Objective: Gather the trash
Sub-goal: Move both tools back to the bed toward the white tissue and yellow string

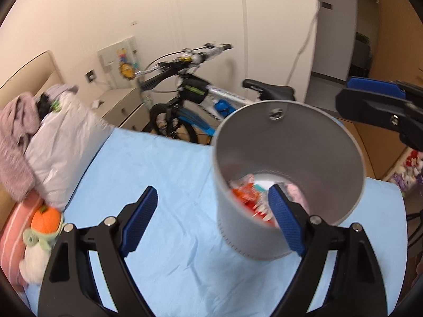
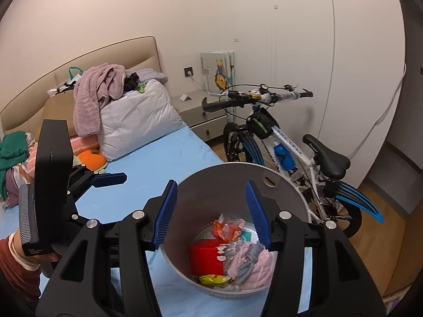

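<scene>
A grey metal bin (image 1: 312, 142) stands on the light blue bed sheet (image 1: 164, 174), tilted toward me. It holds a red box (image 2: 208, 257), an orange wrapper (image 2: 224, 231), a yellow wrapper (image 2: 214, 280) and pink cloth (image 2: 260, 264). My left gripper (image 1: 214, 222) is wide open, its left finger over the sheet and its right finger in front of the bin's mouth. My right gripper (image 2: 211, 216) hovers open over the bin's mouth with nothing between its pads. One of the right gripper's blue pads (image 1: 375, 87) shows beyond the bin. The left gripper's finger (image 2: 111, 179) shows at the left, held by a hand in a red sleeve (image 2: 15, 266).
A bicycle (image 2: 285, 142) stands right beside the bed, behind the bin. A white pillow (image 2: 137, 124) with a pink towel (image 2: 92, 97), an orange plush toy (image 2: 91, 159) and folded clothes lie at the bed's head. A nightstand (image 2: 201, 116) sits by the wall.
</scene>
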`<state>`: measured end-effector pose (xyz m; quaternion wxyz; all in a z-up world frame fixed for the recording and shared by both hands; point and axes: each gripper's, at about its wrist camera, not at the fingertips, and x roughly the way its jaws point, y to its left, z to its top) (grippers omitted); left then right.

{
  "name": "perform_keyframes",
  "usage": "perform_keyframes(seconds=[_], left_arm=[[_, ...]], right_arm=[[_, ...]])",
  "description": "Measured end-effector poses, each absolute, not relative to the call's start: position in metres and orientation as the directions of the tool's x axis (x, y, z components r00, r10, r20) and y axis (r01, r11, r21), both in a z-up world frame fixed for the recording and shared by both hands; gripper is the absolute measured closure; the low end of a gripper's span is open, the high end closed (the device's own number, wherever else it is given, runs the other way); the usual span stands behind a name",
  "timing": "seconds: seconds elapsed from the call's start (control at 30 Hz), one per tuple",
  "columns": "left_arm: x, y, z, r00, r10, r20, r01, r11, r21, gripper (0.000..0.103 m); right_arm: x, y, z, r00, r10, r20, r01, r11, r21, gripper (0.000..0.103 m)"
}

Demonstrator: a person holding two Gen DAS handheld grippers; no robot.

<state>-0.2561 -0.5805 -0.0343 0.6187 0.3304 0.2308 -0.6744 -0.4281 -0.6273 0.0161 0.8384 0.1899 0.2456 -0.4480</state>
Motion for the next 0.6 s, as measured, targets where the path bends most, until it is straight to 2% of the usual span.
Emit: perform_keyframes(seconds=[0.3, 0.6], left_arm=[[-0.153, -0.506, -0.050, 0.203, -0.651, -0.731, 0.978, 0.178, 0.113, 0.018], [-0.031, -0.386, -0.067, 0.382, -0.546, -0.746, 0.858, 0.508, 0.067, 0.018]], right_arm=[[-0.319, -0.579, -0.014, 0.634, -0.473, -0.612, 0.671, 0.730, 0.132, 0.047], [-0.185, -0.495, -0.041, 0.744, -0.223, -0.630, 0.411, 0.896, 0.169, 0.047]])
